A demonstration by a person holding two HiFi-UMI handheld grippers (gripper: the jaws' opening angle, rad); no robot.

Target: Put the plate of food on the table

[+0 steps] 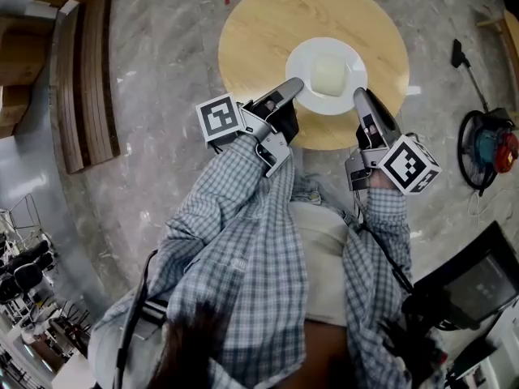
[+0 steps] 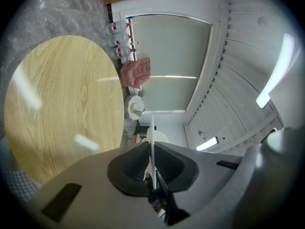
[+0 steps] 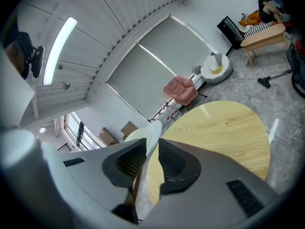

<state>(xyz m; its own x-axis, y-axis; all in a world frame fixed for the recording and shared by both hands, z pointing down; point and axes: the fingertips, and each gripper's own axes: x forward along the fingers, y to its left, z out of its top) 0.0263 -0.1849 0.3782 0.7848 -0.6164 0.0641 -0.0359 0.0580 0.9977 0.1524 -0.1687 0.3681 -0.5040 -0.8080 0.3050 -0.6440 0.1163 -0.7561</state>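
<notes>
A white plate [image 1: 302, 63] carrying a pale block of food [image 1: 329, 74] is over the near half of the round wooden table [image 1: 268, 31]. I cannot tell whether it rests on the top or hangs just above. My left gripper [image 1: 293, 85] is shut on the plate's left rim, and my right gripper [image 1: 362, 97] is shut on its right rim. In the left gripper view the plate [image 2: 152, 142] shows edge-on between the dark pads, with the table [image 2: 62, 104] beside it. In the right gripper view the rim [image 3: 151, 133] sits pinched between the pads, over the table [image 3: 224, 132].
The table stands on a grey marble floor. A slatted wooden bench [image 1: 85, 79] lies at the left. A red and blue machine with a hose [image 1: 486, 144] and a long-handled tool [image 1: 466, 67] lie at the right. A black seat [image 1: 474, 286] is at the lower right.
</notes>
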